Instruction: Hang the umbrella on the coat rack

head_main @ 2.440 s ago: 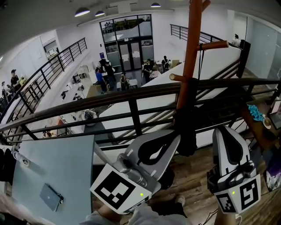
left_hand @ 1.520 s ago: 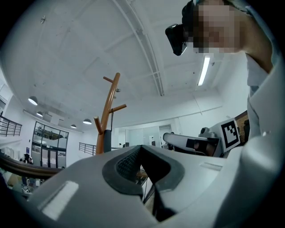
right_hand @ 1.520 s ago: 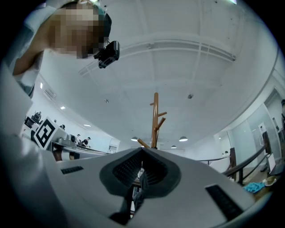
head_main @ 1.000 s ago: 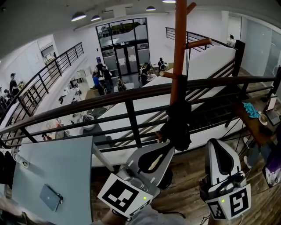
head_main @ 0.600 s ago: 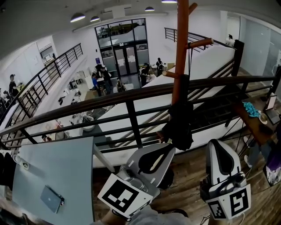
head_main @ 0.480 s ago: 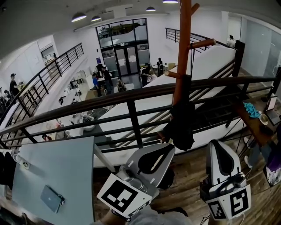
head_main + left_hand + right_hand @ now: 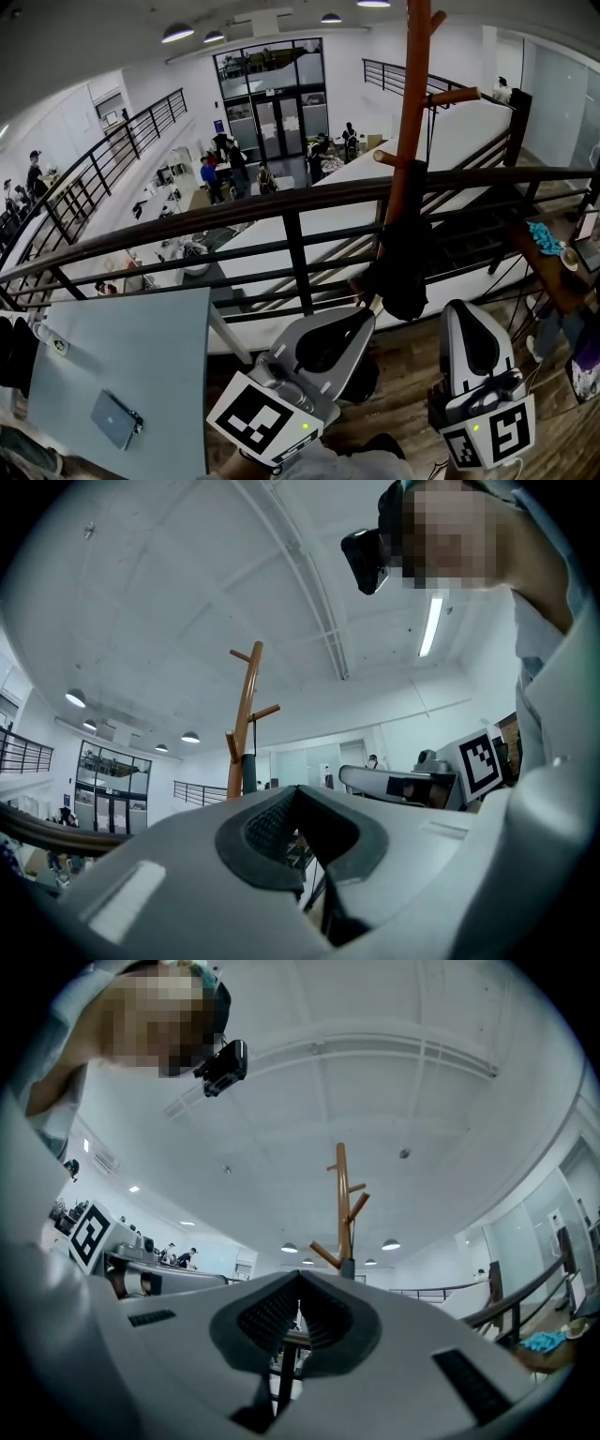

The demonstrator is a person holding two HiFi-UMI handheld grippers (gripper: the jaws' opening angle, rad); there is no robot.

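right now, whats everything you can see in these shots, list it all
orange-brown wooden coat rack: one, orange-brown, upright at the railing, right of centre
black folded umbrella: one, black, hanging against the rack's pole
black metal railing: one, black, across the middle of the head view
pale blue-grey table: one, pale blue-grey, lower left
flat grey device: one, grey, lying on the table
wood plank floor: brown, under the tools
people: several, small, on the level below, beyond the railing
left tool: one, grey, jaws together, nothing held
right tool: one, pale grey, jaws together, nothing held
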